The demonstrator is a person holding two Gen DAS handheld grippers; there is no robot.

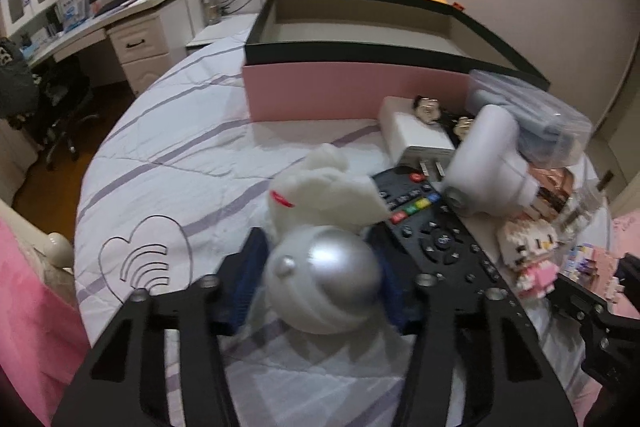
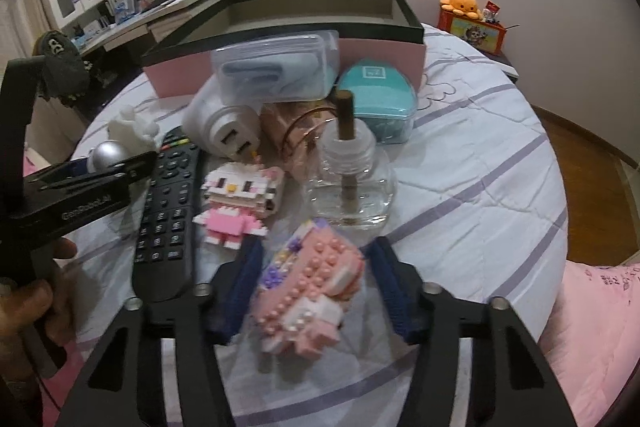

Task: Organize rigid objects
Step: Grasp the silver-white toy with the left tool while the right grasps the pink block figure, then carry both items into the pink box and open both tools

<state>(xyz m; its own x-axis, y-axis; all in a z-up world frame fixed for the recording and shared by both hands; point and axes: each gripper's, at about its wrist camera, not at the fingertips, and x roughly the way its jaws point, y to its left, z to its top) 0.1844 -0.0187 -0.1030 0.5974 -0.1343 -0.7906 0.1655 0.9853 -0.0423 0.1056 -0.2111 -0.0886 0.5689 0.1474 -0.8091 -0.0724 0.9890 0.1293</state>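
Note:
My left gripper (image 1: 320,247) is shut on a white figurine with a silver ball head (image 1: 320,279), its blue pads tight against both sides. The same gripper shows side-on in the right wrist view (image 2: 120,167), held by a hand. My right gripper (image 2: 316,251) straddles a pink brick-built model (image 2: 308,291) on the striped bedsheet. The left pad is against the model and a thin gap shows at the right pad. An open pink box with a black rim (image 1: 360,95) stands behind the pile (image 2: 280,7).
A black remote (image 2: 168,207), a pink-and-white brick cat figure (image 2: 236,203), a glass bottle with a wick (image 2: 352,187), a white plug (image 2: 224,123), a teal case (image 2: 376,95) and a clear case (image 2: 276,67) crowd the bed. A desk (image 1: 120,15) stands at far left.

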